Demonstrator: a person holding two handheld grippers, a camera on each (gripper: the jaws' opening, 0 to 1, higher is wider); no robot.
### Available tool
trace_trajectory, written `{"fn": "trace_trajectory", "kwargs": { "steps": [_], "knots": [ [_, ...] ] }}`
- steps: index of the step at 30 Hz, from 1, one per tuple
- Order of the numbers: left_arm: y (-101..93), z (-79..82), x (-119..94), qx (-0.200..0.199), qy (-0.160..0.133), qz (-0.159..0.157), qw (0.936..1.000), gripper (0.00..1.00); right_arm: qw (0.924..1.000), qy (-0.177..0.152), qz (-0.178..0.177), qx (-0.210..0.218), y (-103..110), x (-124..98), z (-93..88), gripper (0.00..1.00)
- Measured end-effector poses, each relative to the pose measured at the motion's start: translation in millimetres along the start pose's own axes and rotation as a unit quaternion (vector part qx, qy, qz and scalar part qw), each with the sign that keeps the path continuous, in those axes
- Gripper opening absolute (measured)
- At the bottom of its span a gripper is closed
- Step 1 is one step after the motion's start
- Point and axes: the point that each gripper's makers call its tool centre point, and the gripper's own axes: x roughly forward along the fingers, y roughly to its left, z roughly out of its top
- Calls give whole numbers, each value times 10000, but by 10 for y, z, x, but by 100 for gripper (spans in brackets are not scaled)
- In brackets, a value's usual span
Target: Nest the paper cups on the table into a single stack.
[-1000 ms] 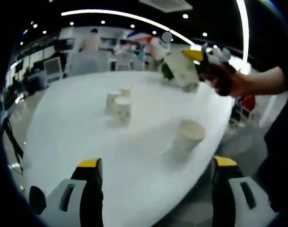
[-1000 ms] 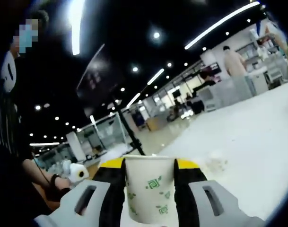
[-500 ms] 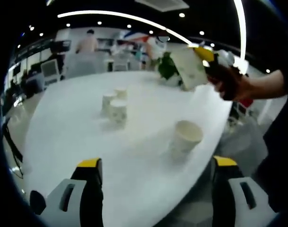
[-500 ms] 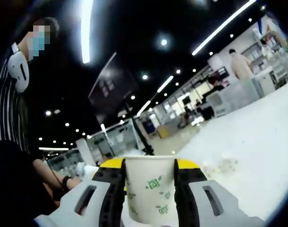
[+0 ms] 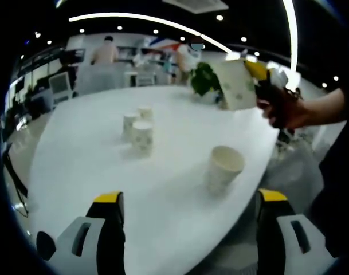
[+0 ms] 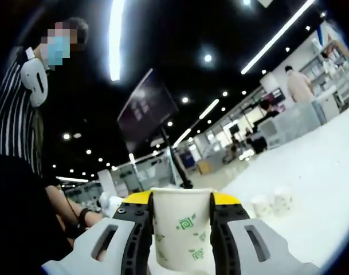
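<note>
In the left gripper view, the left gripper [image 5: 188,229] sits low at the near edge of the white tabletop [image 5: 88,166], its yellow-tipped jaws spread wide with nothing between them. Just beyond the jaws, toward the right edge of the tabletop, stands an upright paper cup [image 5: 223,168], mouth up and apart from everything else. Farther in, near the middle of the tabletop, a cluster of three cups [image 5: 138,126] stands close together: the nearest one printed with small green marks, the other two just behind it. Above the far right edge of the tabletop, the right gripper [image 5: 260,77] is held in a person's hand [image 5: 283,106] and carries a green-printed cup [image 5: 236,84], tilted and raised off the surface. A potted green plant [image 5: 204,79] stands near the far edge, and people and office furniture lie beyond it.

In the right gripper view, the right gripper's [image 6: 181,229] jaws are closed on the sides of the green-printed cup [image 6: 181,229], which stands upright between them with its rim above the yellow tips. Past it, the tabletop [image 6: 312,189] stretches away to the right, with two small cups [image 6: 271,203] visible on it in the distance. A person in a striped top [image 6: 16,149] stands at the left.
</note>
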Motion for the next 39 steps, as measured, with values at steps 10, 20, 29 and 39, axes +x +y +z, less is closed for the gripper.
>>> {"fn": "trace_trajectory", "kwargs": {
  "steps": [10,20,29,39],
  "knots": [
    [-21,-54,4,-29,83,-1,10000,94,9998,4,173,-105,12,-49,-180,37],
    [-54,-68,-4,-39,117,-2,9999,94,9984,240,500,-89,121,20,-434,37],
    [-60,-86,-26,-73,122,19,9999,94,9970,494,580,-141,61,39,-652,37],
    [-79,-98,-15,-80,167,-4,9998,94,9956,774,486,-185,16,41,-951,38]
  ]
}}
